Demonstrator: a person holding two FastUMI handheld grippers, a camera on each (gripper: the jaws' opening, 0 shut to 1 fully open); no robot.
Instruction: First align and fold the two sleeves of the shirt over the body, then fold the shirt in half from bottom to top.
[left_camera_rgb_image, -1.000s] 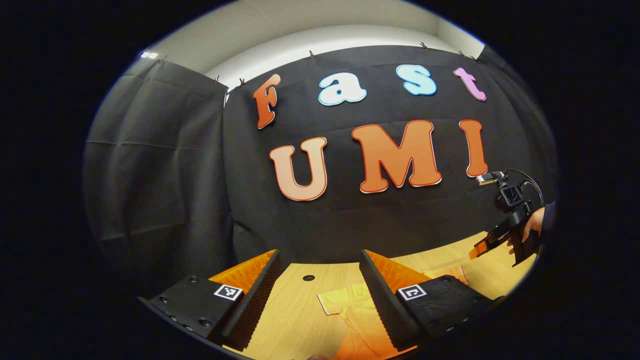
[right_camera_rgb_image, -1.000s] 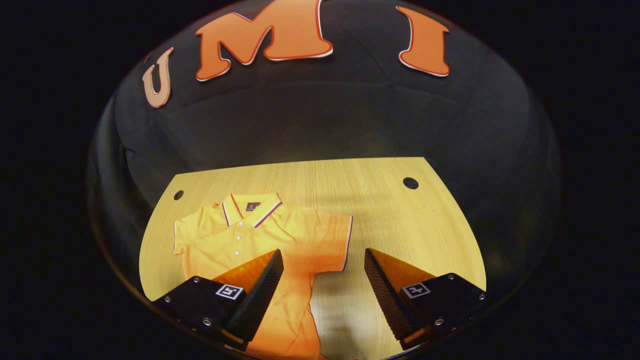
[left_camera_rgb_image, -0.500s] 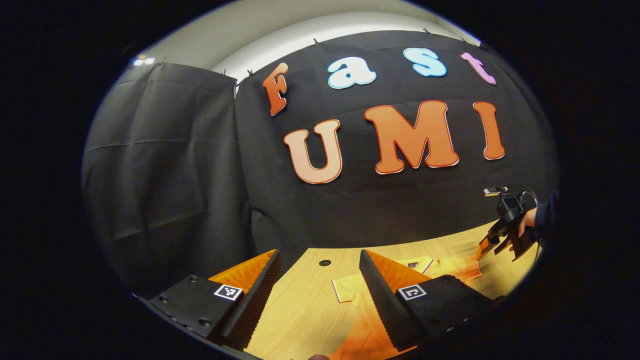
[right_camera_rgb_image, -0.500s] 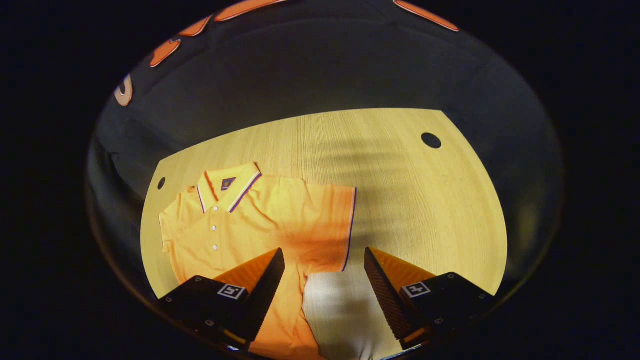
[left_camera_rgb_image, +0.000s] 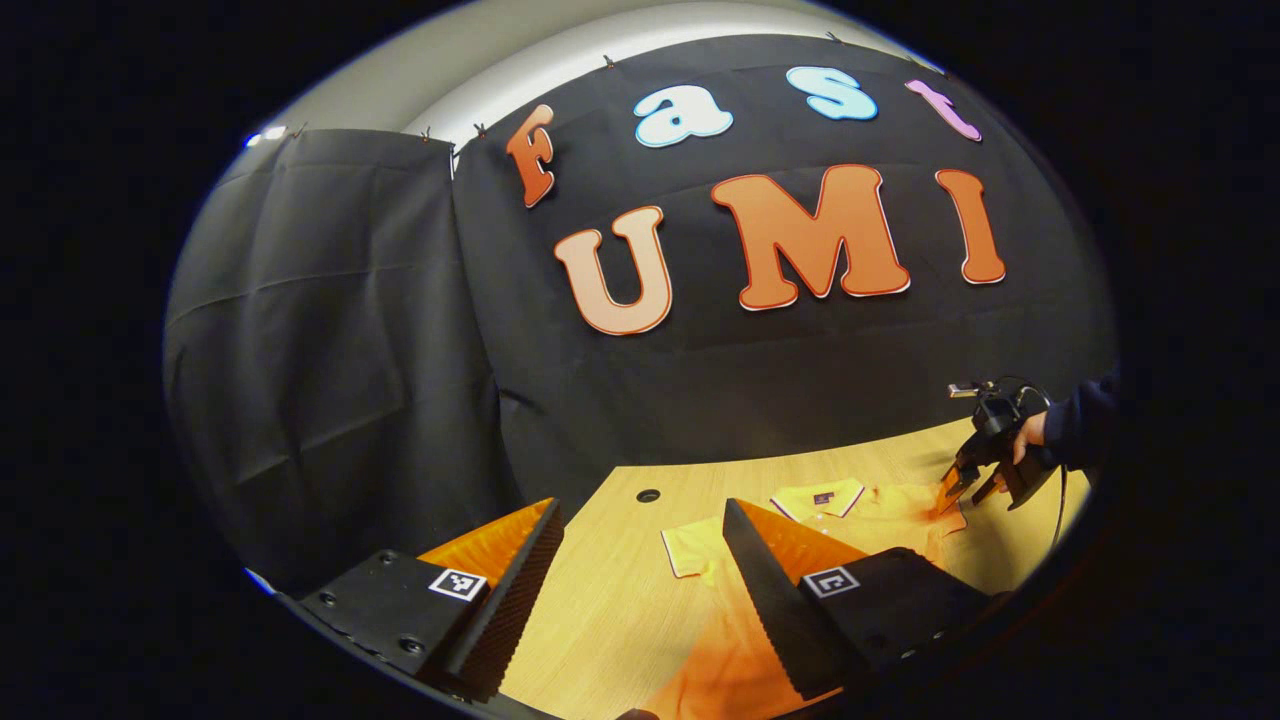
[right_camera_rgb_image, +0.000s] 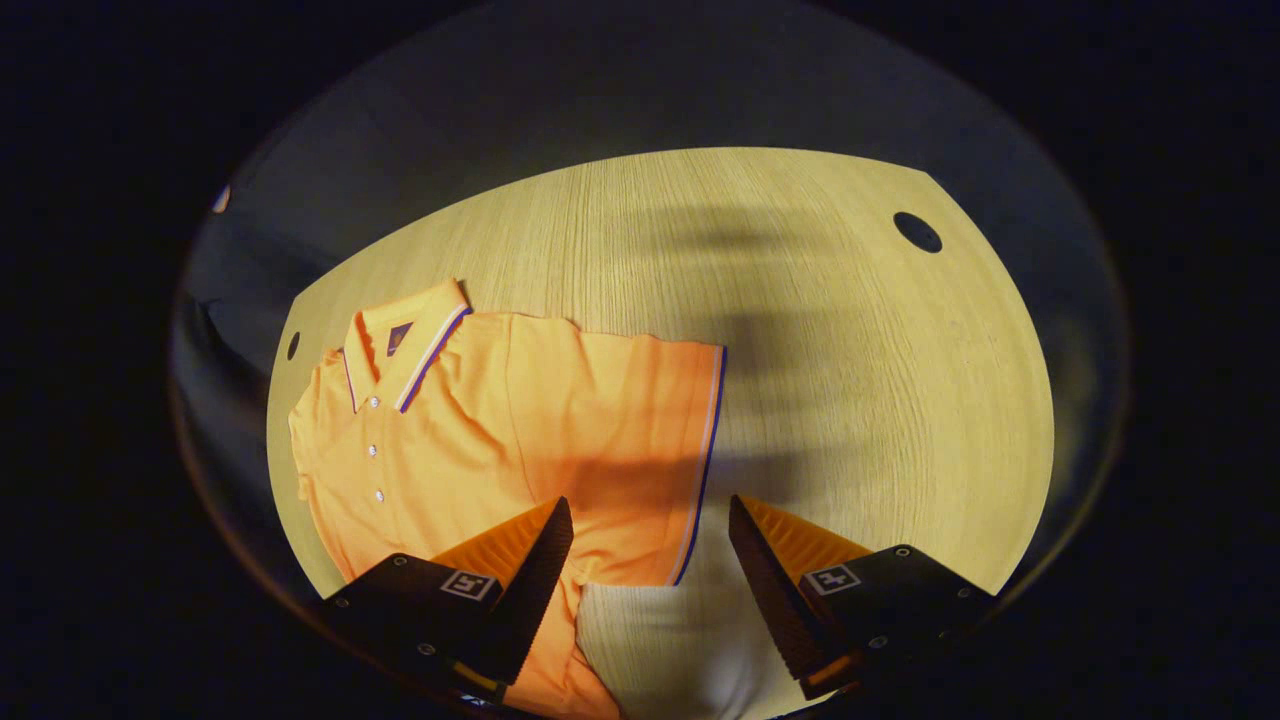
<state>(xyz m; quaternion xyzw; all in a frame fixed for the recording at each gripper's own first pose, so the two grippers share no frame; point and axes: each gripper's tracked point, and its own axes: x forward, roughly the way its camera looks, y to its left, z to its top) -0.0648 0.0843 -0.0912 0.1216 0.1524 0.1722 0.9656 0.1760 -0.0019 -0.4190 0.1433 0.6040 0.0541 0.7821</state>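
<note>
Shirt (right_camera_rgb_image: 480, 430) flat on table (right_camera_rgb_image: 850, 380), its sleeve hem between right gripper's (right_camera_rgb_image: 650, 560) spread, empty fingers.

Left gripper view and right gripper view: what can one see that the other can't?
The left gripper view has the other tool far off, held by a hand in a dark sleeve above the shirt's far sleeve. The right gripper view looks down on the shirt's buttons and the striped edge of the flat sleeve between its open fingers. Both share the orange shirt, its collar and the wooden table.
</note>
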